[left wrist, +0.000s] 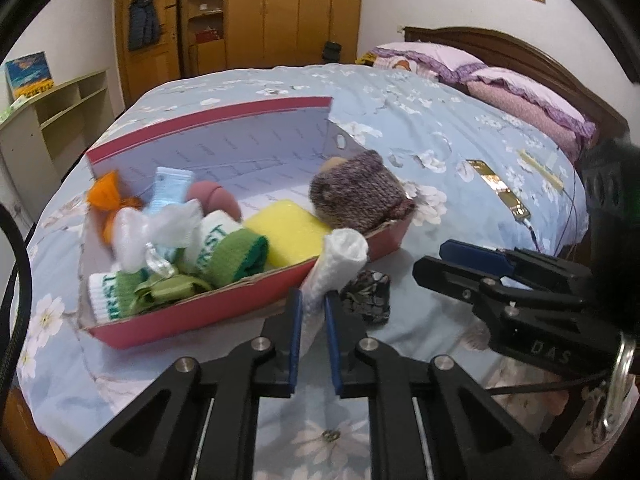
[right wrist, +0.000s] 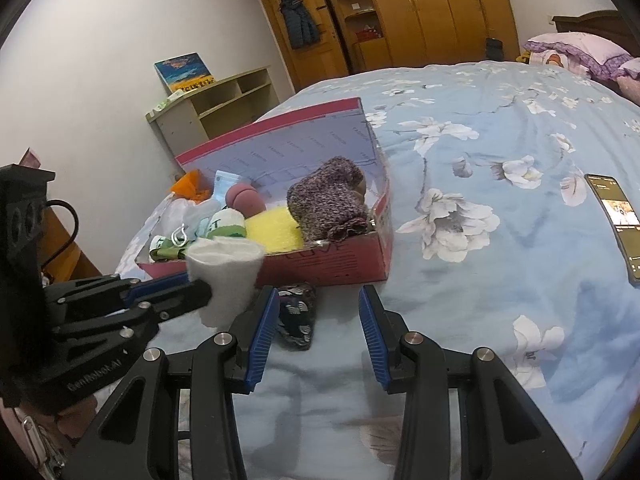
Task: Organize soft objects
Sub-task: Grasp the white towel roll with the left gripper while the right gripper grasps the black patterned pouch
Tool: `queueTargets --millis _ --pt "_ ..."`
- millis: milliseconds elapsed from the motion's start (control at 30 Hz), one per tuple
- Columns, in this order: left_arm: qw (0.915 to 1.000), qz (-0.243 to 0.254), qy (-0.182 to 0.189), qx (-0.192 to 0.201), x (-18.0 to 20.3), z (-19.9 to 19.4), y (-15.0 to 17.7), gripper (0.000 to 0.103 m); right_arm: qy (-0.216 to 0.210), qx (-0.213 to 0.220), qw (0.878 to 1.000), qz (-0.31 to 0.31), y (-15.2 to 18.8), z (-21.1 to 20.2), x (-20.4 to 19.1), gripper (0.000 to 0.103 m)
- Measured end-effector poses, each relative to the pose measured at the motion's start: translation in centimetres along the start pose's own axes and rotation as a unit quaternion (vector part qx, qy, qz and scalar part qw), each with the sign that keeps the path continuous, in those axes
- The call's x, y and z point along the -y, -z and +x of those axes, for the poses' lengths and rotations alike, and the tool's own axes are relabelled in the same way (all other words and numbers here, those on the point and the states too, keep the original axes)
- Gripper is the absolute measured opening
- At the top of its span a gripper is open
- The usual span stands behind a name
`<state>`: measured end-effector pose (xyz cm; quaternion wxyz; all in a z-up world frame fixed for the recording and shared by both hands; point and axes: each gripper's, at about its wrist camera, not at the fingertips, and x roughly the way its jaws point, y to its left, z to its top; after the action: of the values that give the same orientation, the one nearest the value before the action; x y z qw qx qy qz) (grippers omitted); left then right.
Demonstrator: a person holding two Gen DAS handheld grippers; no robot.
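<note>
A red cardboard box (left wrist: 224, 312) (right wrist: 340, 266) lies on the bed and holds several soft things: a yellow sponge (left wrist: 286, 232) (right wrist: 274, 228), a purple knitted piece (left wrist: 356, 196) (right wrist: 330, 204), green-and-white socks (left wrist: 224, 248), an orange cloth (left wrist: 106, 200). My left gripper (left wrist: 314, 302) (right wrist: 192, 286) is shut on a rolled white cloth (left wrist: 340, 258) (right wrist: 224, 276), held just in front of the box's near wall. A dark patterned sock (left wrist: 368, 296) (right wrist: 296, 316) lies on the bed beside the box. My right gripper (right wrist: 318, 300) (left wrist: 448, 256) is open and empty, over the bed next to the dark sock.
The blue flowered bedspread (right wrist: 480, 280) covers the bed. A phone (right wrist: 616, 220) (left wrist: 500, 188) lies on it to the right. Purple pillows (left wrist: 520, 92) are at the headboard. A shelf unit (right wrist: 216, 108) and wooden wardrobe (left wrist: 280, 12) stand beyond the bed.
</note>
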<state>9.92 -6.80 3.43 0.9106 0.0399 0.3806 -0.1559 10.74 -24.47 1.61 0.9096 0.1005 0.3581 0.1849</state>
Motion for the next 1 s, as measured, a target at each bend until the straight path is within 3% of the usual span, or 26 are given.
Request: queueTargets --millis 367,900,1000 --pt "0.9989 -0.046 -0.002 0.010 -3.1 -1.6 1.5 0.011 0.002 -0.035 0.999 -0.023 0.4 2.3 -2.0 0.042" --pt "0.9991 -0.037 0.021 -0.002 -3.0 1.0 1.3 0.012 0.004 -0.068 0.997 -0.042 0.7 5.4 -3.1 0.042" --pt "0.9987 -0.044 0.026 -0.004 -3.2 1.3 1.2 0.017 0.001 -0.067 0.997 -0.039 0.9 5.5 -3.0 0.042"
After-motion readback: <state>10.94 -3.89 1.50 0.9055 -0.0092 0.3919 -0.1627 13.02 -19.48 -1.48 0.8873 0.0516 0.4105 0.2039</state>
